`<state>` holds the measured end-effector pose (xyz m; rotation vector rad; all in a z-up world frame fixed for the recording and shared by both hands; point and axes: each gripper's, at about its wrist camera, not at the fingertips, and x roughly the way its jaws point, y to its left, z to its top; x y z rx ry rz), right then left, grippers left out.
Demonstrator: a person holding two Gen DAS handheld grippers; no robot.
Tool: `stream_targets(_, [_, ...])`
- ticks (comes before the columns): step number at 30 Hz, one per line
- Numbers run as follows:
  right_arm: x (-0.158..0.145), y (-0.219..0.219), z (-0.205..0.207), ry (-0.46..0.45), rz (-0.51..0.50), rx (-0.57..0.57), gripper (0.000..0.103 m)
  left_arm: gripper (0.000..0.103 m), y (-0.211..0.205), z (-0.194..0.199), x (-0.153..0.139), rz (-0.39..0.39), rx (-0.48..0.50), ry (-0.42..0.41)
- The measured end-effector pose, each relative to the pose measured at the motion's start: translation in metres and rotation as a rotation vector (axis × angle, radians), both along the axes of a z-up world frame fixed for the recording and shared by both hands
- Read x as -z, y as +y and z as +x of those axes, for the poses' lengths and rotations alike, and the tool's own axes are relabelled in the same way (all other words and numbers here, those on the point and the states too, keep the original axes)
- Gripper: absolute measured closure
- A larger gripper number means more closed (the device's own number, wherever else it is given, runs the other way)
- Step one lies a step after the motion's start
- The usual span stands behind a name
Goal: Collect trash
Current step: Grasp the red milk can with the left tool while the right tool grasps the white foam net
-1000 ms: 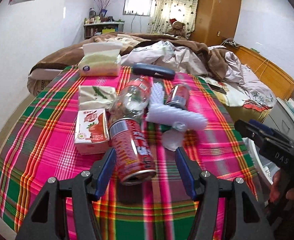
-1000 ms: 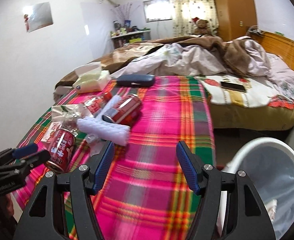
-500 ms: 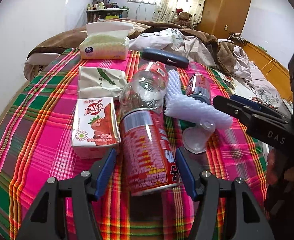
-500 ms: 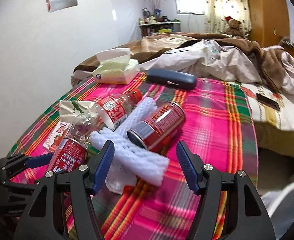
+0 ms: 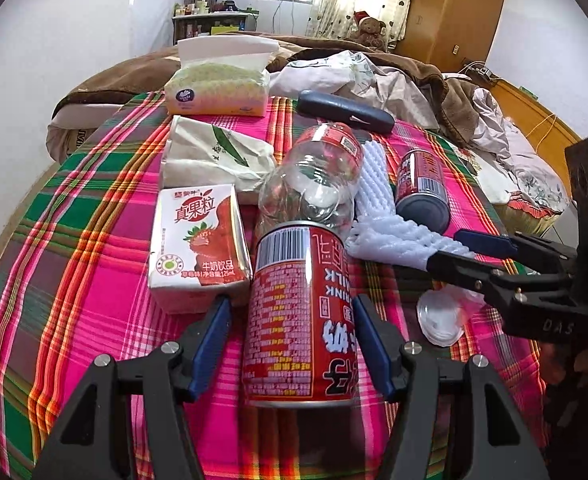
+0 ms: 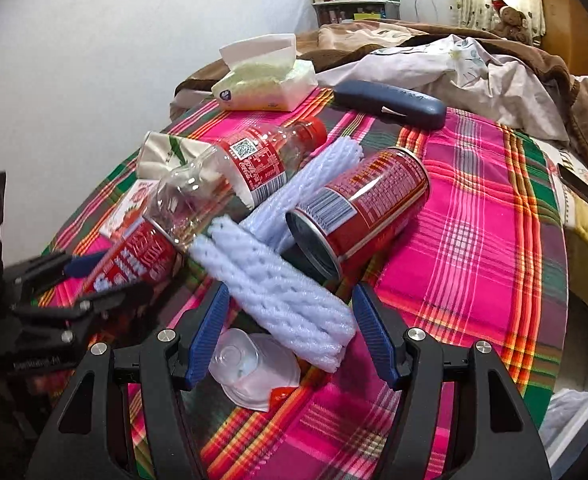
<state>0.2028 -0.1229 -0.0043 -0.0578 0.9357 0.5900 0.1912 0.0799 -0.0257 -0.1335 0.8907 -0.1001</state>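
A red milk can (image 5: 301,312) lies on its side on the plaid tablecloth (image 5: 74,288), between the fingers of my left gripper (image 5: 290,304). The jaws are open, with a small gap at the left pad. My right gripper (image 6: 290,288) is open astride the end of a white foam net sleeve (image 6: 282,284), above a clear plastic cup (image 6: 250,364). A second red can (image 6: 361,208) and a clear plastic bottle (image 6: 230,176) lie just beyond. Each gripper shows in the other's view: the right gripper (image 5: 465,250) and the left gripper (image 6: 106,278).
A strawberry milk carton (image 5: 200,240), a paper packet (image 5: 214,156), a tissue pack (image 5: 218,88) and a dark glasses case (image 5: 345,110) also lie on the cloth. A white bin (image 6: 573,408) stands off the table's right edge. An unmade bed (image 6: 473,64) lies behind.
Both grippers came forward and down over the table. The can now sits between the left fingers. The right gripper swung left from the bin to the foam sleeve.
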Motion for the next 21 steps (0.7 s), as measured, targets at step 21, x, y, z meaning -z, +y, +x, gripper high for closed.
stream_targets(21, [0.01,0.01,0.004,-0.039,-0.088,0.014,0.075,0.049,0.0,0.009,0.008,-0.021,0.005,0.035])
